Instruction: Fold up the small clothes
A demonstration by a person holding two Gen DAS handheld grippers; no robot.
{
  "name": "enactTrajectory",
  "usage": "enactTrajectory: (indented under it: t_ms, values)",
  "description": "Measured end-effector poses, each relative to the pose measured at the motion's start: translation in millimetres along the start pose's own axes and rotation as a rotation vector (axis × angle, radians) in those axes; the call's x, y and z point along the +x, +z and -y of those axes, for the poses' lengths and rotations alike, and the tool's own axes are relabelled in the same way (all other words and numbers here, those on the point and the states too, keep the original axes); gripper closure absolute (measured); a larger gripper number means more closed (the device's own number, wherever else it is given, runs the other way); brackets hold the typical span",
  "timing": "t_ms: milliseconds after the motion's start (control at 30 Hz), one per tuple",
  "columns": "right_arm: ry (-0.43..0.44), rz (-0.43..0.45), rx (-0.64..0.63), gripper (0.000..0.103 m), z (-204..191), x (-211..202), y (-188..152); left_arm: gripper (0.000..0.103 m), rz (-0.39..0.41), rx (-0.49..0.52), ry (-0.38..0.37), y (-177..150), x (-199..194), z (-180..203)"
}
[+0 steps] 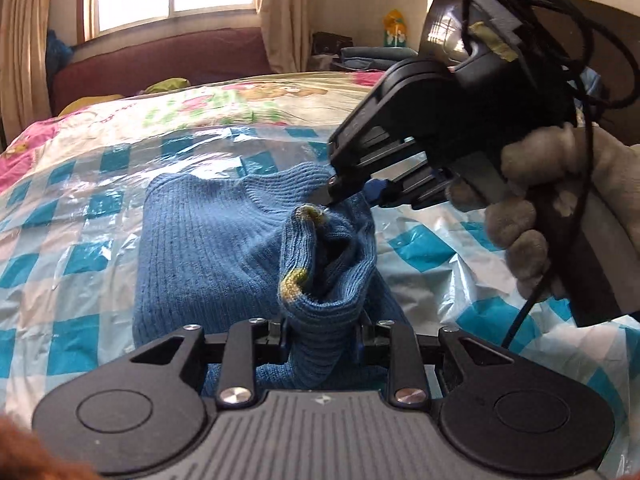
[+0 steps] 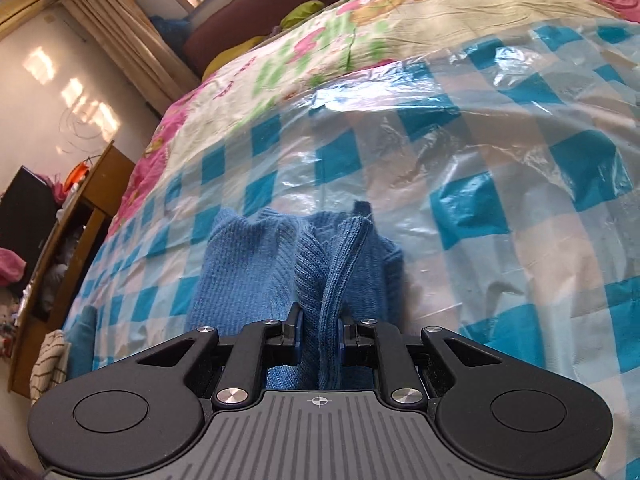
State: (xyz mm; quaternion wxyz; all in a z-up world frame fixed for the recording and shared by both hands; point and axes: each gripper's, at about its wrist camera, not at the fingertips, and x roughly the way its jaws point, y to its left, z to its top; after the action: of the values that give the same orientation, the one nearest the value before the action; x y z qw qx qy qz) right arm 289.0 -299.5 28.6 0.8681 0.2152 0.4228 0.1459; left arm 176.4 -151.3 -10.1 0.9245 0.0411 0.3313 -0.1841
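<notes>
On the bed, your blue knitted garment (image 1: pixel 208 248) lies over a blue-and-white checked plastic sheet (image 1: pixel 80 208) spread across the floral bedcover (image 1: pixel 224 100), roughly mid-sheet and well away from the headboard (image 1: pixel 160 60) at the far edge. Your left gripper (image 1: pixel 322 332) has its fingers drawn narrow around a bunched fold of the knit, a ribbed cuff with yellow flecks rising between the pads and gaping open toward the far side. Your right gripper (image 1: pixel 348 196) comes in from the right edge of the bed, held in your gloved hand (image 1: pixel 532 216), its tips pinching the garment just beyond that cuff, close to the ribbed hem. From the right wrist view, your right gripper (image 2: pixel 318 332) has its fingers narrow and clamped on a gathered ridge of blue knit (image 2: pixel 320 280), which runs forward between the pads and spreads out flat on the checked sheet (image 2: pixel 480 200) ahead. Black cables (image 1: pixel 560 40) loop above the right gripper's body. A wooden cabinet (image 2: pixel 68 240) stands beside the bed's left edge.
</notes>
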Motion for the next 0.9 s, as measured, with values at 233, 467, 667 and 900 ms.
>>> enactTrajectory:
  t_ms: [233, 467, 667, 900]
  values:
    - [-0.008, -0.008, 0.019, 0.087, 9.1, 11.1, 3.7, 0.06, -0.015, 0.041, -0.023, 2.5, 3.8, 20.1]
    - [-0.005, 0.033, 0.014, 0.081, 16.0, -13.9, -3.7, 0.05, -0.045, 0.1, -0.105, -14.3, -20.4, 29.5]
    - [0.063, 0.067, -0.041, 0.074, 0.4, -64.2, -38.2, 0.05, -0.063, 0.041, -0.117, -23.8, -54.6, 1.7]
    - [0.052, -0.038, -0.166, 0.073, -32.8, -54.9, -81.3, 0.049, -0.044, -0.004, -0.017, -21.3, -63.4, -31.1]
